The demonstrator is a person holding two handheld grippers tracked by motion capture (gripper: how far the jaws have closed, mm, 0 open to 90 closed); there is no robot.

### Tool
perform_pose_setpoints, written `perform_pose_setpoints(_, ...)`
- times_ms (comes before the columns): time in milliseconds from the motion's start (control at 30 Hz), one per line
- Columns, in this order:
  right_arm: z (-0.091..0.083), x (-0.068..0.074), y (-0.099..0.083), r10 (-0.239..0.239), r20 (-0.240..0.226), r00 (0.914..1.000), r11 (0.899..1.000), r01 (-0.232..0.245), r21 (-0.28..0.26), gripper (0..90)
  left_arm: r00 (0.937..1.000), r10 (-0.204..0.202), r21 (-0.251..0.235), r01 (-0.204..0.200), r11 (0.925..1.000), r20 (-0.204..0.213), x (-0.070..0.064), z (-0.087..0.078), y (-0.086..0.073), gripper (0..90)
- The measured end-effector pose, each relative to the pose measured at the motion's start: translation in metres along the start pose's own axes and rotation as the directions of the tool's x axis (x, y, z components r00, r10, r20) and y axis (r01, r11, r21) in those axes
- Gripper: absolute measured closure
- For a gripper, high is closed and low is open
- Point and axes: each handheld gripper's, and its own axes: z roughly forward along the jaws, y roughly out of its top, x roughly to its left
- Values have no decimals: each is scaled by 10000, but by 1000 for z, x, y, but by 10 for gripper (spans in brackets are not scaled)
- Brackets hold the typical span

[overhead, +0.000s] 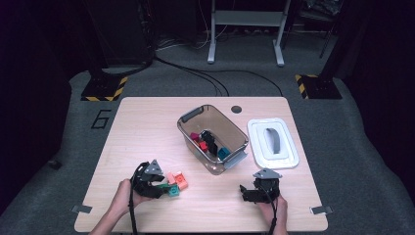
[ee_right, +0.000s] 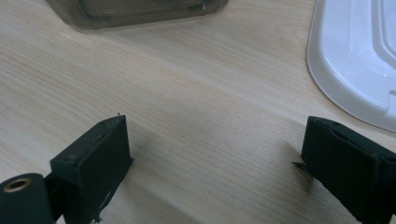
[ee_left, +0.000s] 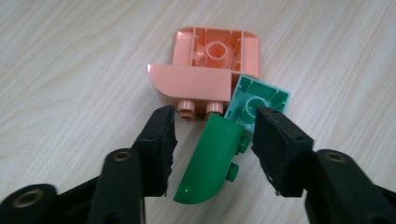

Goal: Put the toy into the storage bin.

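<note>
We have several bricks already in the clear bin (overhead: 230,128), whose white lid (overhead: 288,156) lies beside it; a few remain on the table (overhead: 147,122). Our left gripper (ee_left: 212,135) straddles the green curved brick (ee_left: 210,156) with jaws parted, not yet clamping, beside the salmon bricks (ee_left: 205,63). Our right gripper (ee_right: 215,154) waits wide and empty

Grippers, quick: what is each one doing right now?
Left gripper: open, jaws either side of the green curved brick, not closed on it.
Right gripper: open wide, holding nothing, over bare table.
</note>
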Motion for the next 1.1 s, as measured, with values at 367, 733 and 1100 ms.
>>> perform_pose_setpoints(367, 0, 0, 0, 0, 0, 10000, 10000, 0, 0, 71, 9999, 112, 262, -111, 9996, -36, 3, 2, 0, 660)
perform_pose_setpoints(733, 0, 0, 0, 17, 3, 10000, 10000, -17, 3, 71, 9966, -764, -450, 750, 9962, -299, 14, -9, -3, 663)
perform_pose_setpoints(1100, 0, 0, 0, 24, -6, 10000, 10000, -24, 7, 71, 9927, -1127, -1029, 1077, 9888, -433, 26, -21, 6, 664)
